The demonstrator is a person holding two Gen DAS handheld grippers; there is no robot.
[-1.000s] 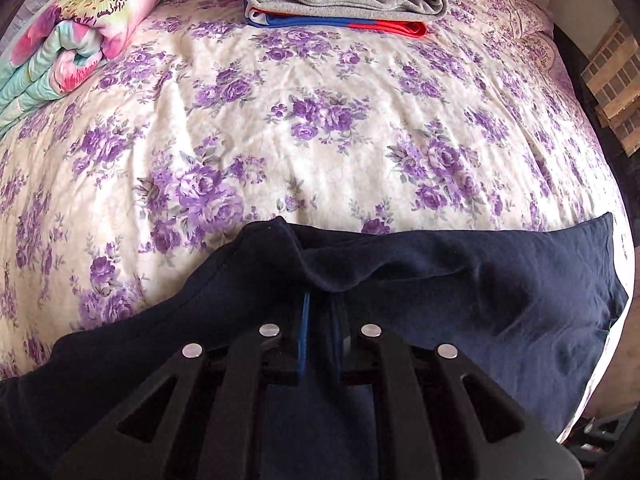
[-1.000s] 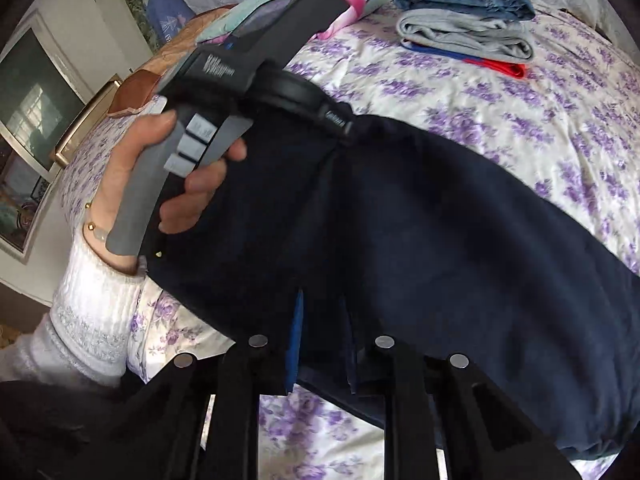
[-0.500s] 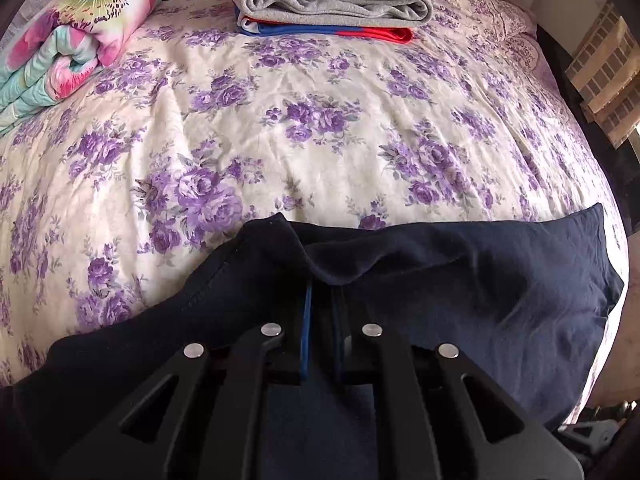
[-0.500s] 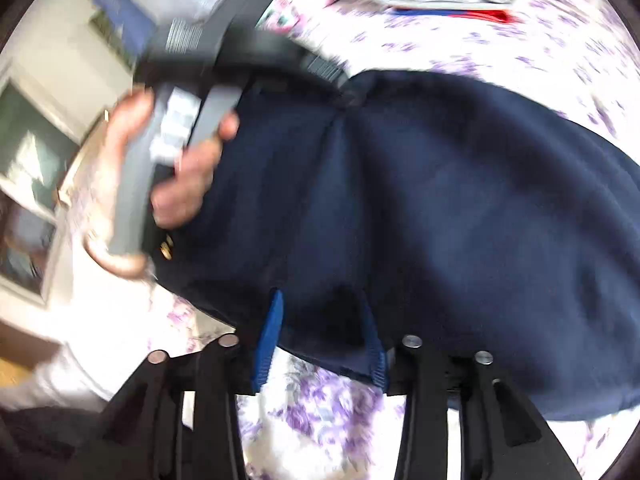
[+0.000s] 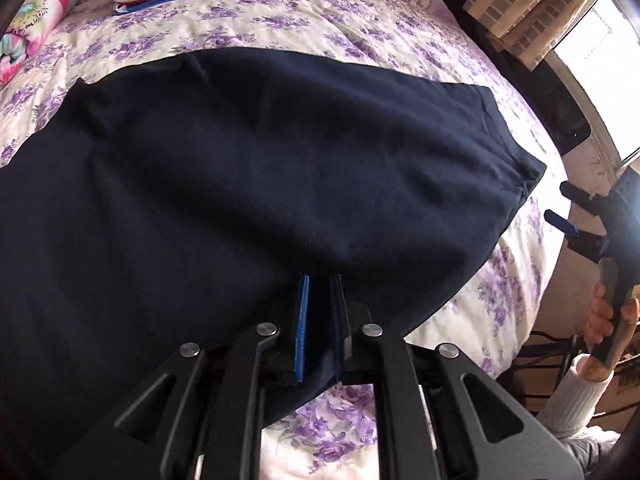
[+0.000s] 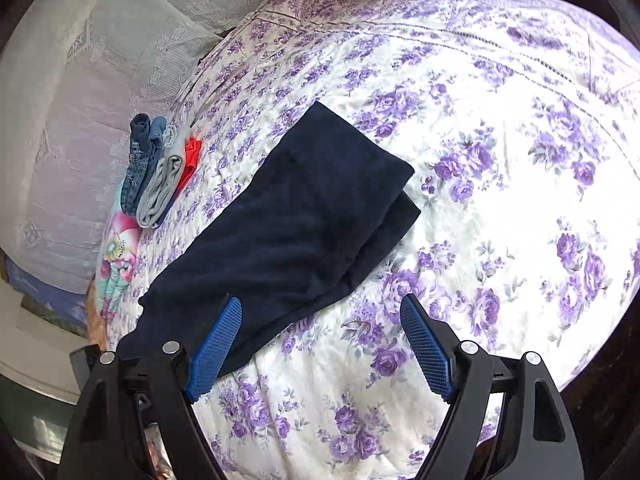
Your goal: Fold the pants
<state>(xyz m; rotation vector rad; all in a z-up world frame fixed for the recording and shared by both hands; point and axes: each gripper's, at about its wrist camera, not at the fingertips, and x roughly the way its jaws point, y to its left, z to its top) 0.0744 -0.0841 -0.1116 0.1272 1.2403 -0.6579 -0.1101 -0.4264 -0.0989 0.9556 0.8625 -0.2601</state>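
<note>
The dark navy pants [image 5: 248, 168] lie folded over on the floral bedspread [image 5: 360, 20]; they also show in the right wrist view [image 6: 304, 216] as a long folded strip. My left gripper [image 5: 320, 300] is shut on the near edge of the pants, cloth pinched between its blue pads. My right gripper [image 6: 320, 344] is open and empty, above the bedspread just past the pants' near end. It also shows at the right edge of the left wrist view [image 5: 576, 216], held off the bed's side.
A stack of folded clothes [image 6: 156, 172], jeans, grey and red, sits by the white pillows [image 6: 80, 80]. A rolled flowery blanket [image 6: 116, 264] lies beside it. A brick wall and window [image 5: 560, 20] are beyond the bed's far side.
My right gripper opened, let go of the pants and pulled back from them. My left gripper swung over with the cloth still pinched, laying the pants folded on the bed.
</note>
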